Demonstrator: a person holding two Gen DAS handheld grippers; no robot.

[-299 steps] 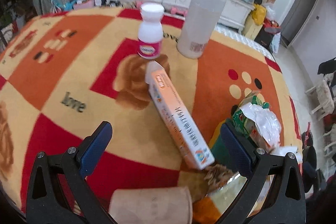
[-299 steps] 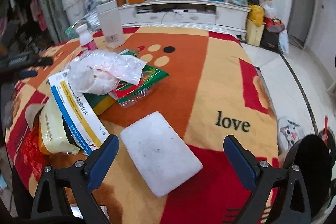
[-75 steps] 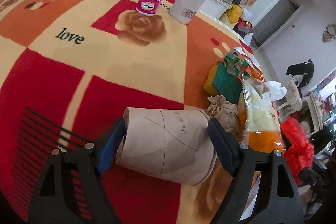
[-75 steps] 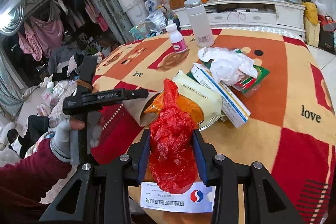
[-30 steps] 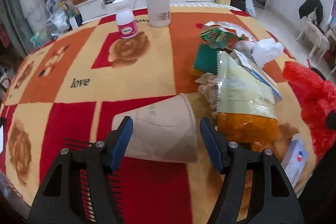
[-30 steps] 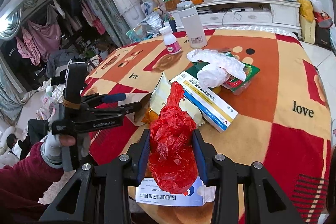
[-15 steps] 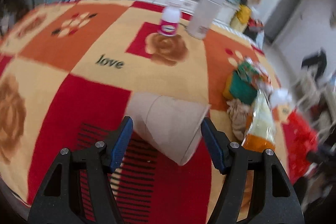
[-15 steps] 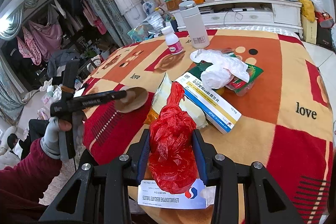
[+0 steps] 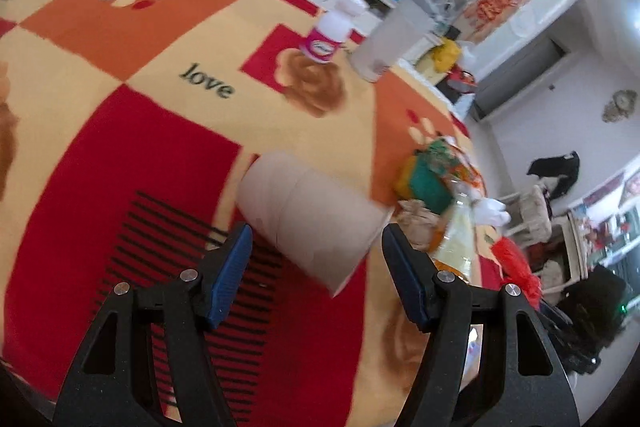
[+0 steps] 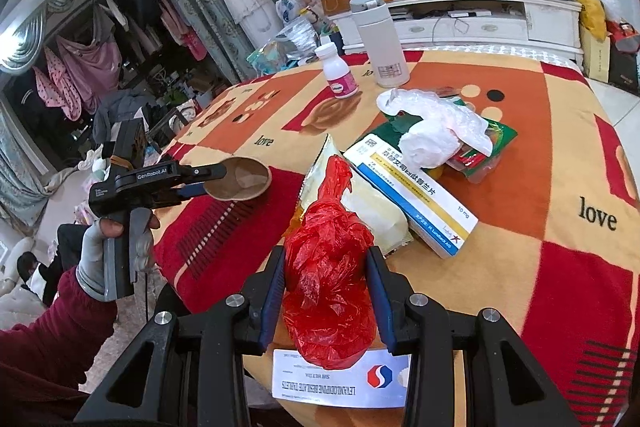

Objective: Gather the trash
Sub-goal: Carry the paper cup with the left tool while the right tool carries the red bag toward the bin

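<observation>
Right wrist view: the left gripper (image 10: 212, 179), newly rolled, lifts the paper cup (image 10: 237, 183) it grasps off the table (image 10: 520, 131); the right gripper (image 10: 326, 291) clenches the red bag (image 10: 328, 267) awaiting it.

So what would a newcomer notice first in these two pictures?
Probably the crumpled red plastic bag, squeezed between the right gripper fingers at the near table edge. Next, the brown paper cup held by the left gripper, above the loud red and orange blanket.
</observation>
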